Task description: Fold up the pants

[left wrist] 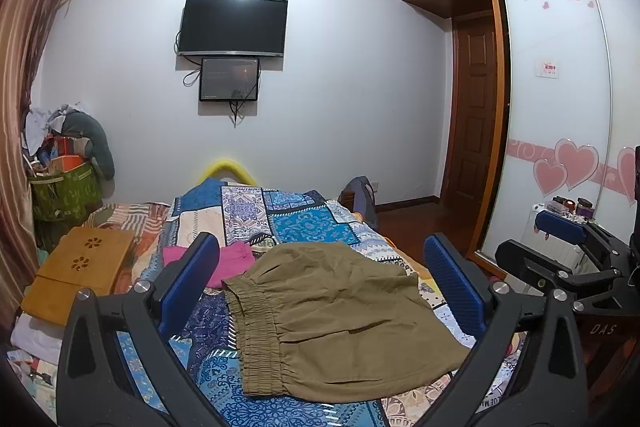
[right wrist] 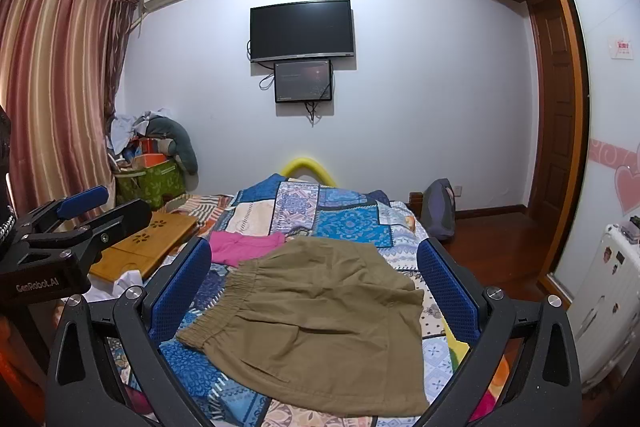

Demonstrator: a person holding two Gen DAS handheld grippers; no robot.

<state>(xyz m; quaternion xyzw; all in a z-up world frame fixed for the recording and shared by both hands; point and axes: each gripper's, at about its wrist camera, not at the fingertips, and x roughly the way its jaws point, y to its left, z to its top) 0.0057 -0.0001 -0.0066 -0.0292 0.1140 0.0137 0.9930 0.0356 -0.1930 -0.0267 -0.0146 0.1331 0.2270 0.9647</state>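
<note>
The olive-khaki pants (left wrist: 340,319) lie on the patchwork quilt (left wrist: 292,215) of the bed, near its right-hand edge, with the elastic waistband (left wrist: 256,331) turned to the left and the leg ends toward the right and the far side. They look short and doubled up, with a layer edge running across the middle, so the judgement is that at least one fold is in place; whether another is wanted cannot be told from these views.

The left gripper (left wrist: 324,283) hovers above the cloth with its blue pads (left wrist: 452,287) spread wide, nothing between them. The right gripper (right wrist: 316,283) does the same, jaws well apart and empty, framing the pants from a little further right. Each gripper shows at the edge of the other's view, held up and clear of the fabric.

The step in hand seems to be the pause between folds, or a last check of the bundle. If one more fold is meant, the next move calls for lowering both grippers to one edge, most likely the waistband (right wrist: 216,311) and the opposite corner beside it, pinching only the stacked layers and not the quilt, then carrying that edge across evenly so the layers do not slide apart.

A pink garment (right wrist: 244,245) lies just beyond the pants, touching or nearly so, and a wooden lap tray (right wrist: 148,247) sits well to the left
</note>
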